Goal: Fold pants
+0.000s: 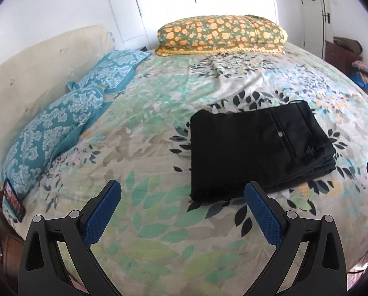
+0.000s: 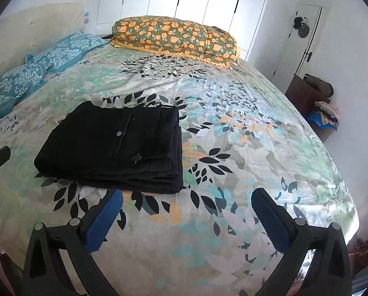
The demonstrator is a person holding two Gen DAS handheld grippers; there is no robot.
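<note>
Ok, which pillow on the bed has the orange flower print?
The long olive-green pillow with orange flowers, lying along the far edge of the bed. The two teal damask pillows sit by the cream headboard.

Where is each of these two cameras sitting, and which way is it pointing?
Left wrist: rides the left claw, looking across the bed; its open blue fingers show below, pants to the right.
Right wrist: rides the right claw, open too; pants to the left.
Shared: folded pants, bed, orange pillow.

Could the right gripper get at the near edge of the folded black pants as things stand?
Probably yes: the right gripper is open and holds nothing, and only bare floral bedspread lies between it and the folded black pants.
</note>
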